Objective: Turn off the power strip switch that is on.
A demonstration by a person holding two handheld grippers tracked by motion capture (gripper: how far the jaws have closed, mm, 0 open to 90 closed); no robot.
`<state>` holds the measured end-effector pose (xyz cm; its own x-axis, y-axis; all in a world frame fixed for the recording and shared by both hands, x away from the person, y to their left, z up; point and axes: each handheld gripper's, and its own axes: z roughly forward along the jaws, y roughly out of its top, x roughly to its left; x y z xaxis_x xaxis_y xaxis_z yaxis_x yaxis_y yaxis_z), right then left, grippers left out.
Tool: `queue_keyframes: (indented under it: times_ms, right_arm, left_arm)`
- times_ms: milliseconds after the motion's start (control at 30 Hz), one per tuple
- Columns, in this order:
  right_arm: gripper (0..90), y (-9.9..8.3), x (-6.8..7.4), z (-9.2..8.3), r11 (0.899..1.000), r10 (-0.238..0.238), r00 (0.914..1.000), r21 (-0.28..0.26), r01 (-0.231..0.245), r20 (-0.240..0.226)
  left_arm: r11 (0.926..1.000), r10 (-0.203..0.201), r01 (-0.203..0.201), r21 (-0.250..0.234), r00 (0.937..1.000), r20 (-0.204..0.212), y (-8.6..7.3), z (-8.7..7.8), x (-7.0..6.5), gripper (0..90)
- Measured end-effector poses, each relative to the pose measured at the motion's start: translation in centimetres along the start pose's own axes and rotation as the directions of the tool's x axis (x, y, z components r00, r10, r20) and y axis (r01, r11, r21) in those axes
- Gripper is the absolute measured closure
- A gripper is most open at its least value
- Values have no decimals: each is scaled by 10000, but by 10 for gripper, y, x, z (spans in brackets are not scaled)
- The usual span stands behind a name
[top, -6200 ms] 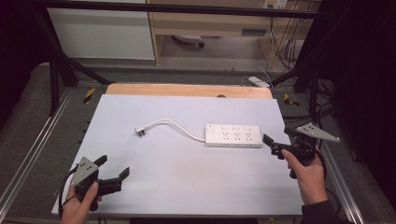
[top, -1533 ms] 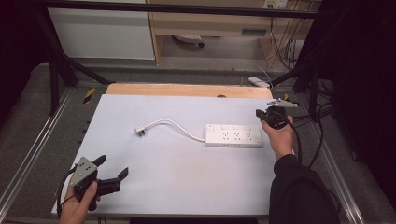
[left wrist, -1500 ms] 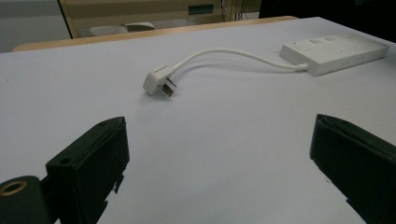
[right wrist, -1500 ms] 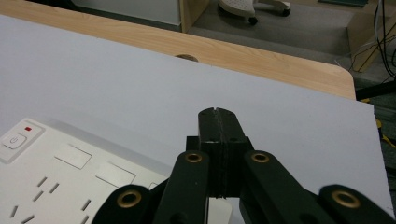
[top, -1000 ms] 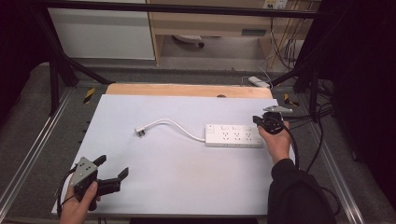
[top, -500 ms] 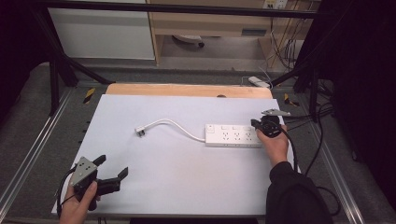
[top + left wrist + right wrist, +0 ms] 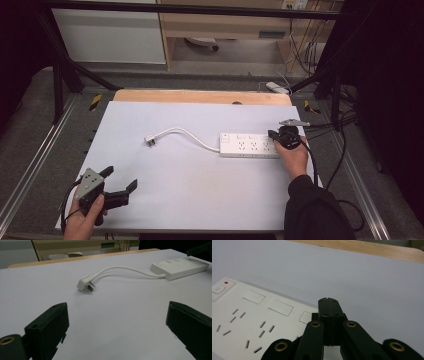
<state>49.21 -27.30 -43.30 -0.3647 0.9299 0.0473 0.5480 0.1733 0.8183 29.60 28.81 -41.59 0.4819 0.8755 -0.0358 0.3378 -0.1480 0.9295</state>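
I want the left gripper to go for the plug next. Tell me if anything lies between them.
Nothing visible does. The left gripper sits at the near left of the table with its jaws wide apart, and bare white tabletop runs from it to the plug. The cord curves away toward the power strip, off that path.

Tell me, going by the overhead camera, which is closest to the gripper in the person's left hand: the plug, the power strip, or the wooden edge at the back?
From the left gripper:
1. Plug, mid-table, up and right.
2. Power strip, toward the right side.
3. Wooden edge, along the far end.
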Motion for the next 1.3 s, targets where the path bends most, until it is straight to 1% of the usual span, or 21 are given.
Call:
queue_keyframes:
  times_ms: [267, 433, 633, 733, 933, 1067, 1300]
  right_arm:
    - [900, -2, 1, 2, 10000, 39, 10000, 74, -39, -37]
    - [900, -3, 1, 3, 10000, -14, 10000, 81, 14, -9]
    - [900, -3, 1, 4, 9999, 65, 10000, 101, -65, -18]
    - [900, -3, 1, 4, 9999, 11, 10000, 114, -11, 4]
    - [900, -4, 1, 4, 10000, -51, 10000, 72, 50, 21]
    - [900, -5, 1, 4, 10000, 50, 10000, 12, -50, 36]
    - [900, -6, 1, 4, 10000, 22, 10000, -39, -22, 36]
  left_arm:
    - [10000, 24, -24, 1, 10000, 7, 0, 0, 0, 45]
    - [10000, 20, -20, -4, 10000, 2, 0, 0, 0, 45]
    - [10000, 42, -42, 3, 10000, 16, 0, 0, 0, 45]
    - [10000, 43, -43, -1, 10000, 23, 0, 0, 0, 45]
    - [10000, 61, -61, 11, 10000, 29, 0, 0, 0, 45]
    - [10000, 61, -61, 26, 10000, 18, 0, 0, 0, 45]
    - [10000, 45, -45, 17, 10000, 6, 0, 0, 0, 45]
